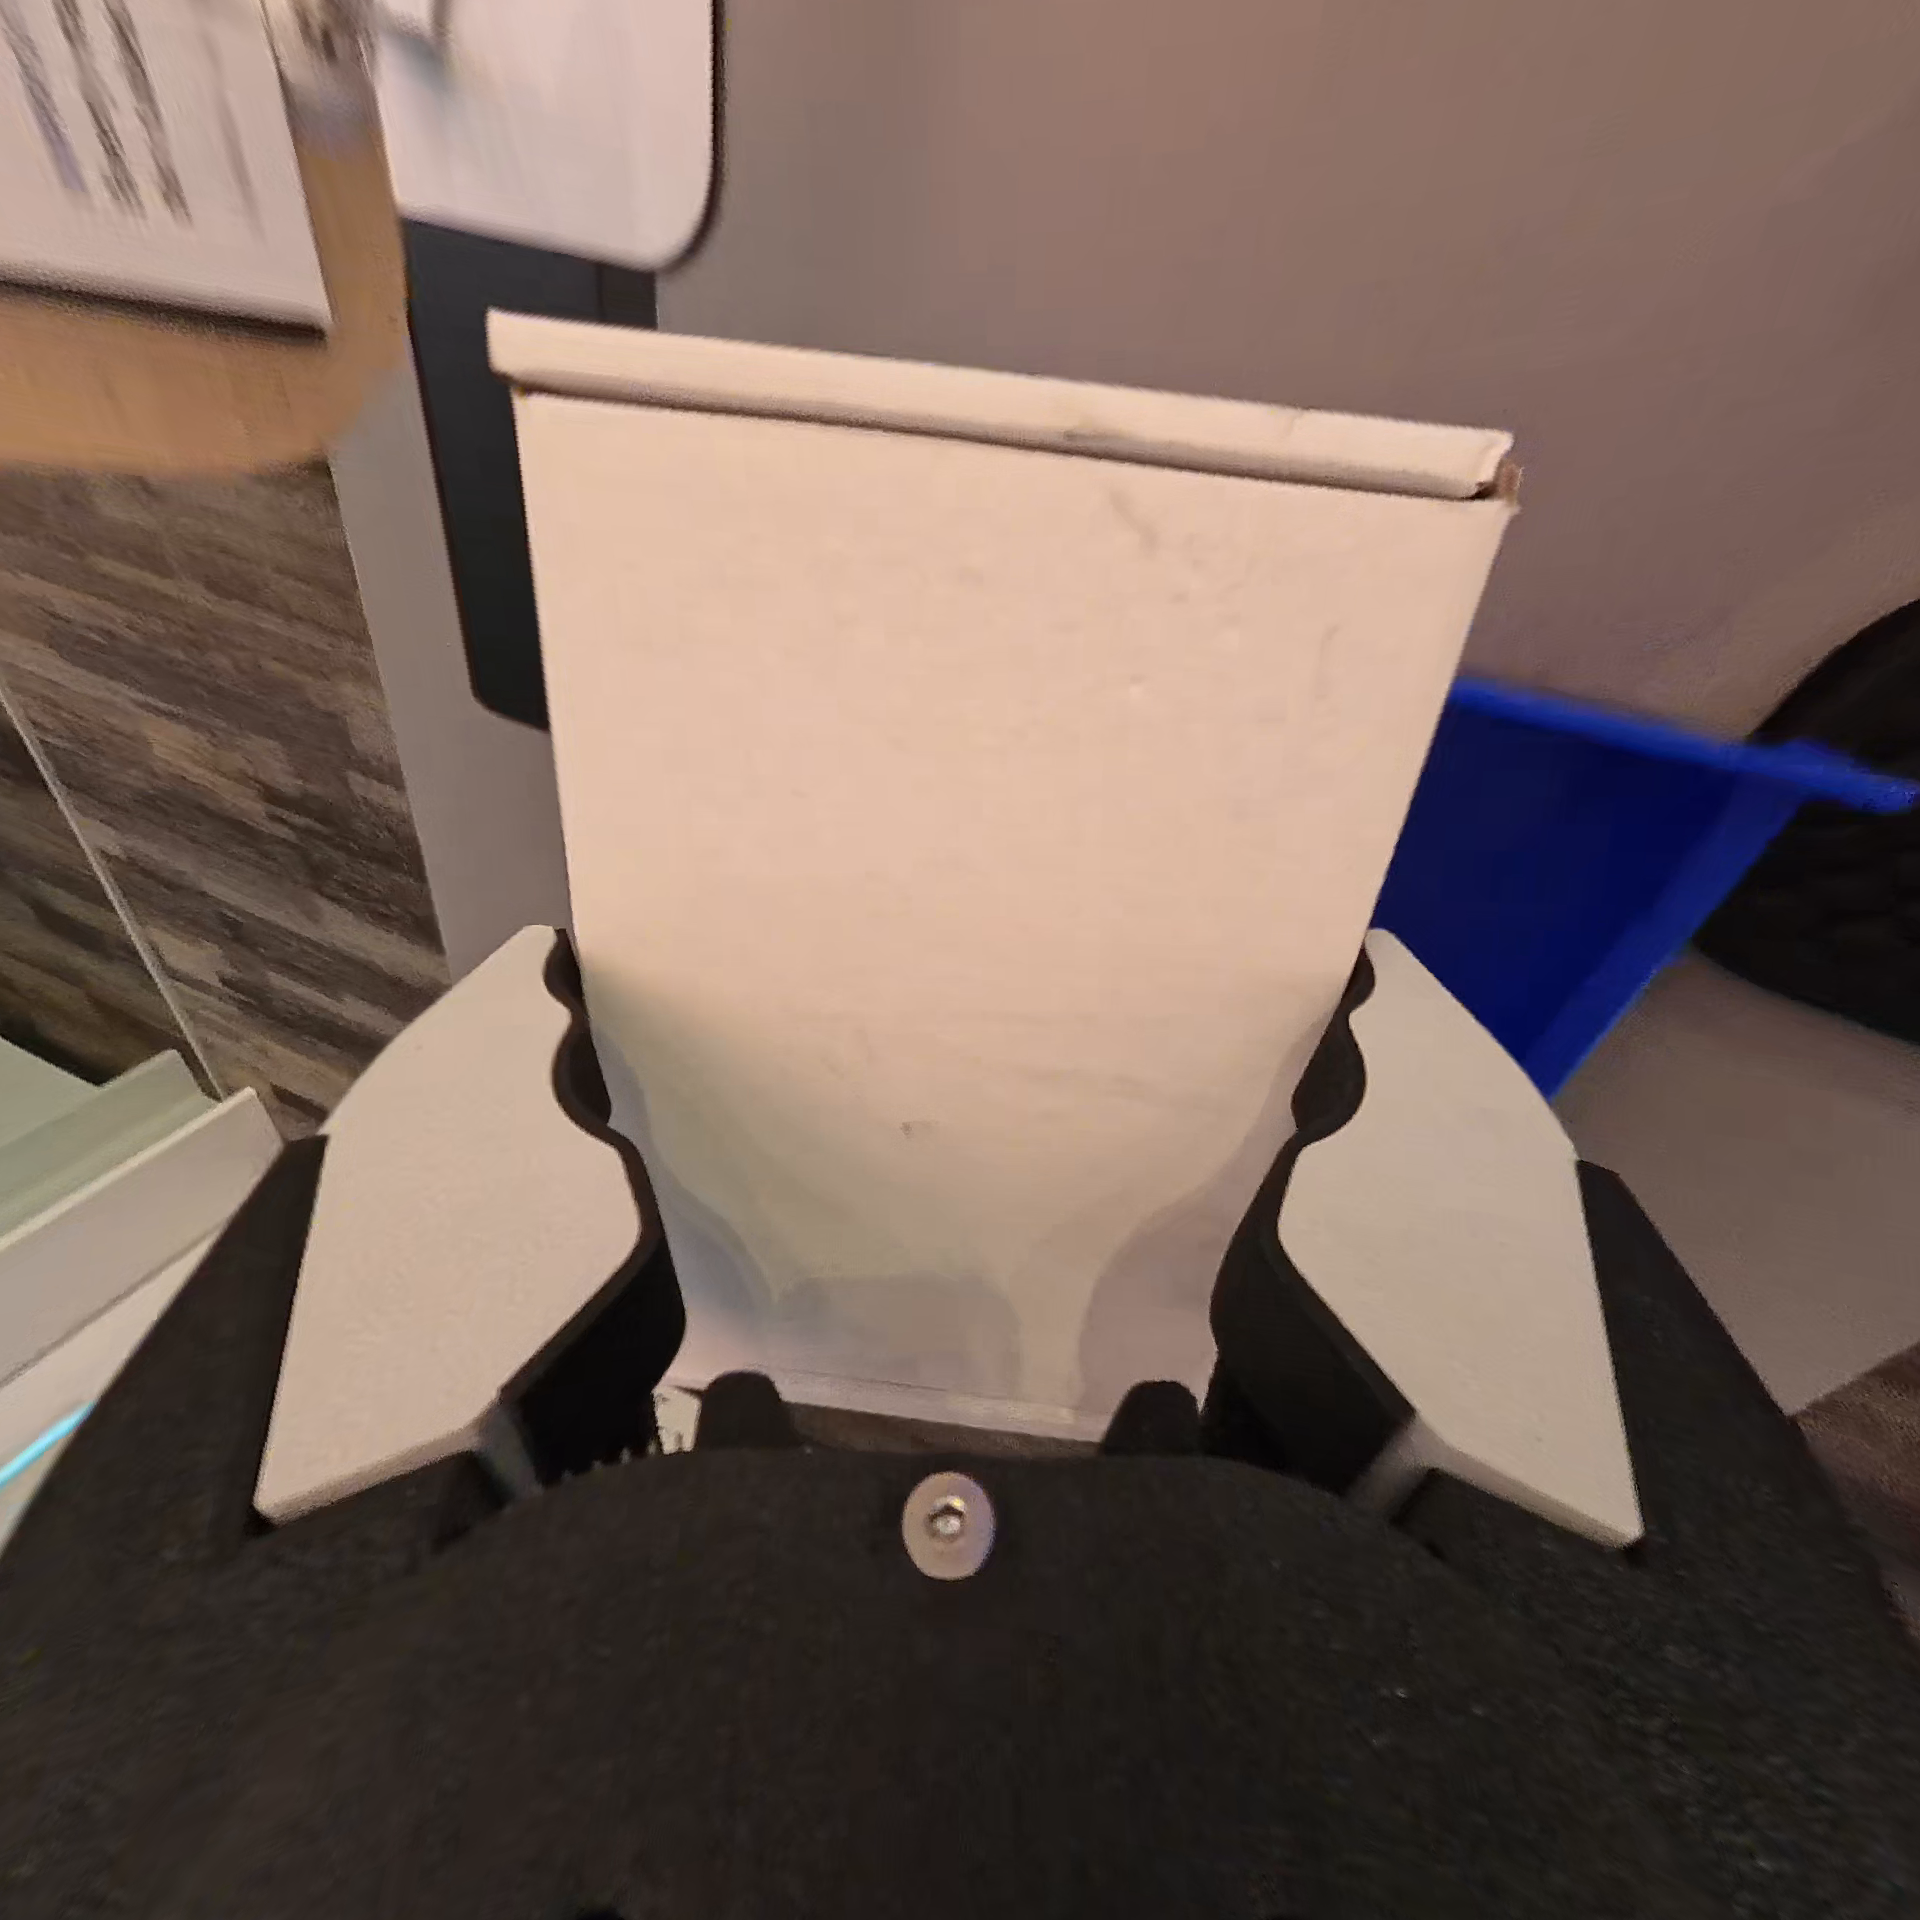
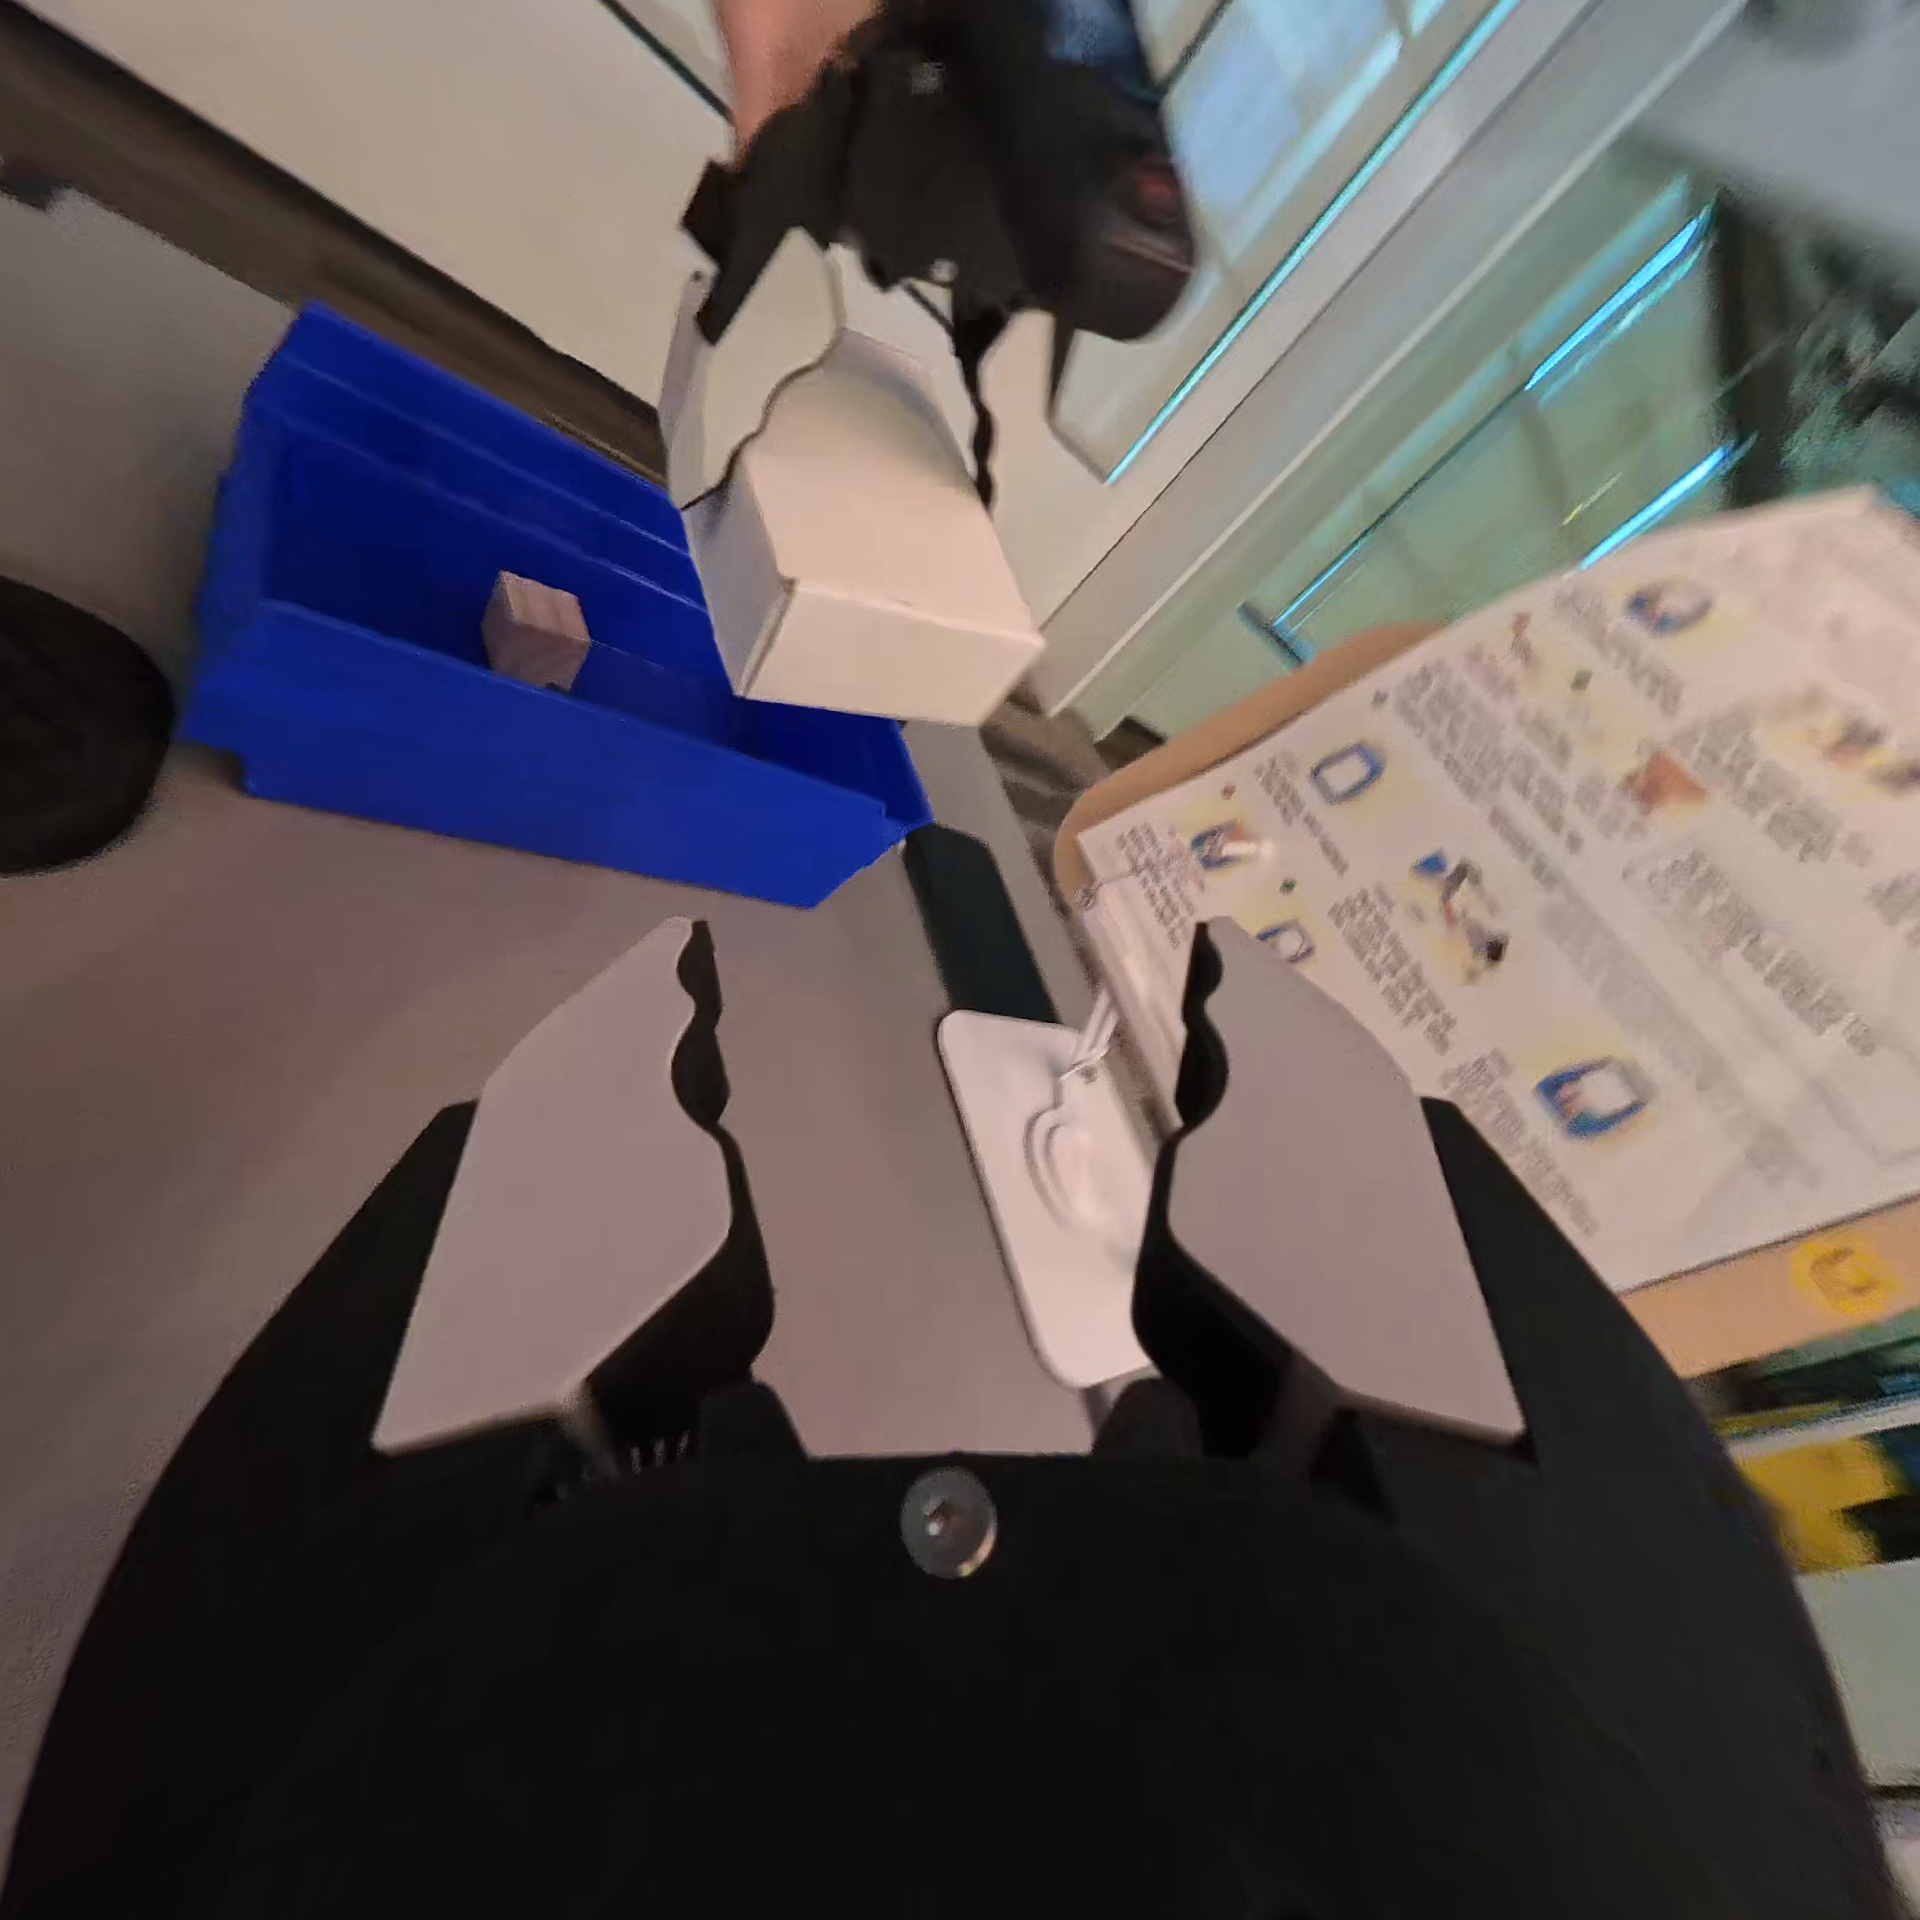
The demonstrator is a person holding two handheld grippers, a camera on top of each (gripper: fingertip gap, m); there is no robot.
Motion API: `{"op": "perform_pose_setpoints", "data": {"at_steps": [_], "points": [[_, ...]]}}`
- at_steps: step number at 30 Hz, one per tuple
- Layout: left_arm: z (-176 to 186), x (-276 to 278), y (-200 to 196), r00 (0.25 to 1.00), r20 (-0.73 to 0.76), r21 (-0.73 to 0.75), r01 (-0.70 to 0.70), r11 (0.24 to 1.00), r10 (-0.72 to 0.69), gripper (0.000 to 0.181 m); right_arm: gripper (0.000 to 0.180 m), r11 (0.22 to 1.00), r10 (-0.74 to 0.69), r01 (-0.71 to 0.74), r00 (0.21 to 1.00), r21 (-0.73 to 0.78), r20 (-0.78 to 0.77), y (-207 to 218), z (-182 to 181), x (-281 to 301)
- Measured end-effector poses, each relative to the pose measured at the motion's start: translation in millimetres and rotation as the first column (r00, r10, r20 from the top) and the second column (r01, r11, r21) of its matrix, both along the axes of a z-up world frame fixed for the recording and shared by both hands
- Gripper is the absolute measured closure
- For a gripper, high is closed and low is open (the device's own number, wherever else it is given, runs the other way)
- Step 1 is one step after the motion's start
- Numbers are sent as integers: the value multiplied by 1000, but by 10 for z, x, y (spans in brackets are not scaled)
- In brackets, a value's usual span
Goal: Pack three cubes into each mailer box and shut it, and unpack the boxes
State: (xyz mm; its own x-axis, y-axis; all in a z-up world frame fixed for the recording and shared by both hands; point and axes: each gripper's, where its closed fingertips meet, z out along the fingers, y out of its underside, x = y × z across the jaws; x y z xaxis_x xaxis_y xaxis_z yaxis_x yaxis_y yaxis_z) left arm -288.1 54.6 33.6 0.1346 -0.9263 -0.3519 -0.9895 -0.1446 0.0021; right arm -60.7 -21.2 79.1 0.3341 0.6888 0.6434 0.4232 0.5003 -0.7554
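Observation:
My left gripper [image 1: 966, 966] is shut on a closed white mailer box [image 1: 987, 779] and holds it in the air, its two fingers on the box's two sides. The right wrist view shows that same box [image 2: 883, 582] held over the right end of a blue bin [image 2: 540, 727]. One wooden cube [image 2: 535, 629] sits inside the bin. My right gripper [image 2: 951, 951] is open and empty above the grey table [image 2: 260, 1039], short of the bin.
The blue bin [image 1: 1558, 862] shows at the right in the left wrist view. A clipboard with a printed sheet [image 2: 1558, 914] stands at the right. A white plate [image 2: 1049, 1174] lies at the table edge. A dark round object [image 2: 62, 727] is at the far left.

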Motion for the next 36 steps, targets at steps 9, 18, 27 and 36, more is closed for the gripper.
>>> {"op": "perform_pose_setpoints", "data": {"at_steps": [9, 18, 27, 36], "points": [[219, 1323, -519, 972, 145, -105, 200, 974, -184, 50, 88, 746, -285, 102, 942, 658, 177, -349, -116, -422], [-241, 1831, -831, 971, 140, -263, 223, 939, -191, 50, 108, 682, -414, 127, 879, 720, 237, -311, -392, -104], [-520, 1817, -868, 921, 369, -180, 205, 962, -127, 63, 109, 968, -236, 185, 896, 167, 375, -273, -1069, 34], [-840, 1735, -1181, 887, 419, -12, 219, 976, -194, 97, 109, 813, 4, 172, 954, -557, 300, -350, -1570, 35]]}}
